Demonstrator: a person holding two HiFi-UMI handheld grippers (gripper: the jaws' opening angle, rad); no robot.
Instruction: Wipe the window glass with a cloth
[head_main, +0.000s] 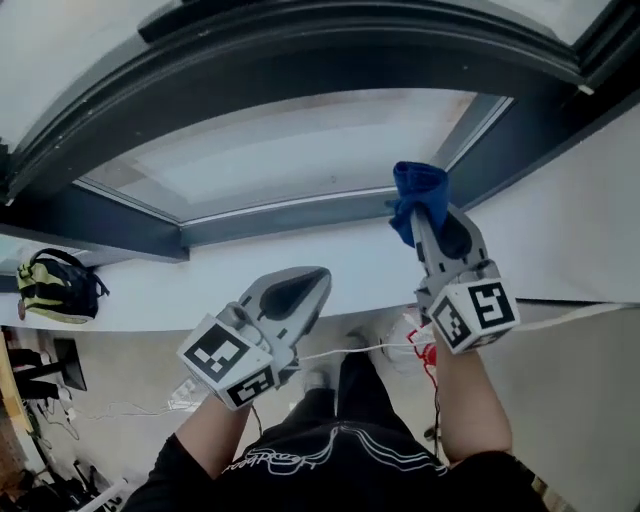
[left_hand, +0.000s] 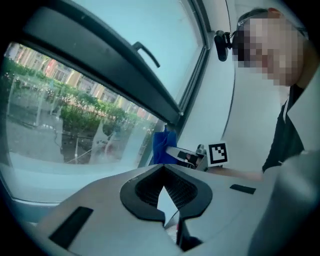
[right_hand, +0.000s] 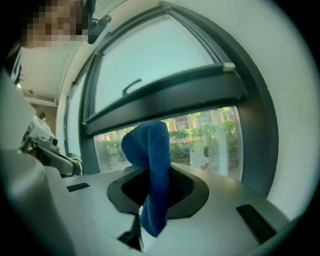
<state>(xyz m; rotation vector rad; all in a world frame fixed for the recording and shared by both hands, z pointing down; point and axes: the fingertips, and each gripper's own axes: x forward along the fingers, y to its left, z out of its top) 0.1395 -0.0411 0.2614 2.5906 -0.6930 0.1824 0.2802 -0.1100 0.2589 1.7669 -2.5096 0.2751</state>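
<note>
At the dark-framed window glass (head_main: 300, 150): right gripper (head_main: 424, 222), jaws clamped on a folded, nubby blue cloth (head_main: 417, 188); left gripper (head_main: 318, 276), grey jaws together, empty.

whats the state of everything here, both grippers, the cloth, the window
left gripper, jaws shut, nothing between them
right gripper, jaws shut on the blue cloth
blue cloth, bunched, sticking up out of the jaws
window glass, cloth is near its lower right corner, contact unclear

Blk/yel backpack (head_main: 57, 286), wht cable (head_main: 345, 351), trees outside (left_hand: 75, 117)
</note>
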